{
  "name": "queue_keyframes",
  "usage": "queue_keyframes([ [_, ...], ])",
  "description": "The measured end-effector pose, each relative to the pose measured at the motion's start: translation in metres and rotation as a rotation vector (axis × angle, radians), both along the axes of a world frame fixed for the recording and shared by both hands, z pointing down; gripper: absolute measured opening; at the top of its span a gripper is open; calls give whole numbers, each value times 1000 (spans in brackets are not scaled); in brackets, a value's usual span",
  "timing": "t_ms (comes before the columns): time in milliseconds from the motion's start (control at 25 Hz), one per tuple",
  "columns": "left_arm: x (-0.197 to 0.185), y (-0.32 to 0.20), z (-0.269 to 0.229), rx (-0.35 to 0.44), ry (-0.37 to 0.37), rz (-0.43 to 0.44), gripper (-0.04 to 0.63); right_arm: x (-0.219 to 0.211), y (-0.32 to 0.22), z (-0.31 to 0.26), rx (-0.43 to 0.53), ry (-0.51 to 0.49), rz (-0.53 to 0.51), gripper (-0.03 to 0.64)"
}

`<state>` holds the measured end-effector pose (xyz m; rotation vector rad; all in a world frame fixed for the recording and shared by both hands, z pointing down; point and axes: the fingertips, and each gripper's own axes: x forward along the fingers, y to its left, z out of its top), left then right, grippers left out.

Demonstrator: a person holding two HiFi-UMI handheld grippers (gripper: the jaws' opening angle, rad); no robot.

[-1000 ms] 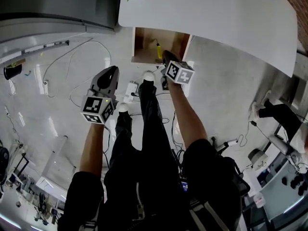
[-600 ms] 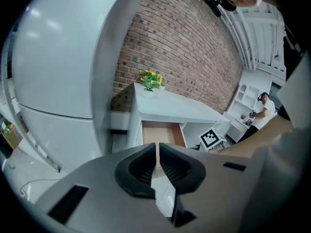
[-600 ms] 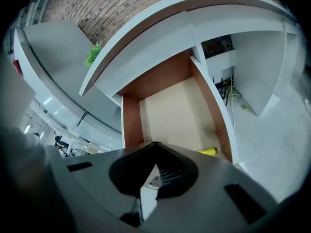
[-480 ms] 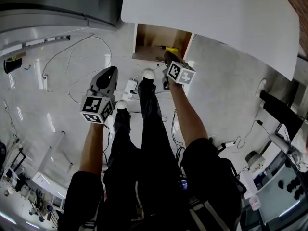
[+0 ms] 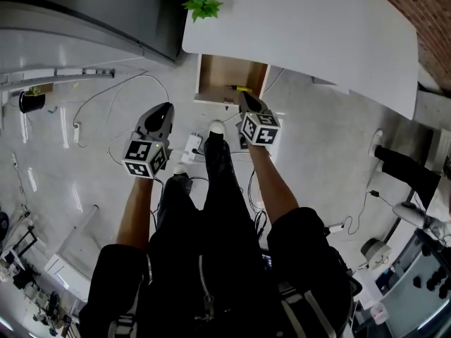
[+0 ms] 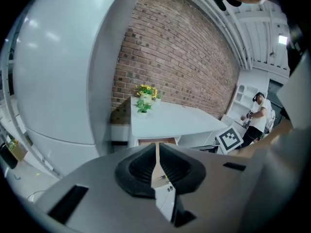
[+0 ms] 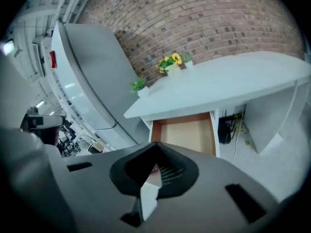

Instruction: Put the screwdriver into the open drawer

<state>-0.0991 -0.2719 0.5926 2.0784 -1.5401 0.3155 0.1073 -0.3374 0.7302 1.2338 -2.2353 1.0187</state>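
The wooden drawer (image 5: 220,78) stands pulled out under the white desk (image 5: 303,27). The yellow-handled screwdriver (image 5: 240,89) lies flat inside it near the front edge, free of both grippers. My right gripper (image 5: 244,96) hovers just in front of the drawer's front right corner, its jaws shut with nothing in them. My left gripper (image 5: 166,107) hangs further left over the floor, shut and empty. The right gripper view looks over my right gripper (image 7: 154,166) into the drawer (image 7: 187,135); the screwdriver does not show there. My left gripper (image 6: 156,161) leaves only a narrow slit.
A small green plant (image 5: 203,5) and yellow flowers (image 7: 171,64) stand on the desk. A large grey appliance (image 5: 84,13) rises left of the desk. Cables (image 5: 127,90) and a power strip (image 5: 192,145) lie on the floor. Another person (image 5: 405,167) is at the right.
A second ago my right gripper held the screwdriver upright over the drawer. It has let go, the screwdriver now lies in the drawer, and the gripper has drawn back a little.
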Motion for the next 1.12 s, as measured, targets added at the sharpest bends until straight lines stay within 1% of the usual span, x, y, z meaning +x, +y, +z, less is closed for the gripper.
queue_keyframes([
  [120, 6, -8, -27, 37, -6, -3, 40, 0, -3, -47, 117, 4, -52, 6],
  [200, 11, -15, -46, 72, -9, -3, 40, 3, -5, -77, 188, 9, -66, 6],
  [320, 18, -26, -75, 128, -11, 15, 40, 12, -12, -121, 271, 8, -46, 6],
  [440, 23, -44, -104, 200, -14, 42, 40, 18, -27, -163, 348, -4, -21, 6],
  [600, 25, -64, -137, 277, -14, 83, 40, 20, -38, -211, 437, -10, 4, 6],
  [800, 27, -79, -167, 352, -15, 157, 41, 14, -44, -266, 551, 24, 2, 6],
  [920, 22, -88, -179, 378, -32, 198, 40, 9, -48, -296, 605, 26, 27, 6],
  [1120, 25, -100, -187, 397, -22, 235, 40, 15, -48, -329, 662, 20, 71, 6],
])
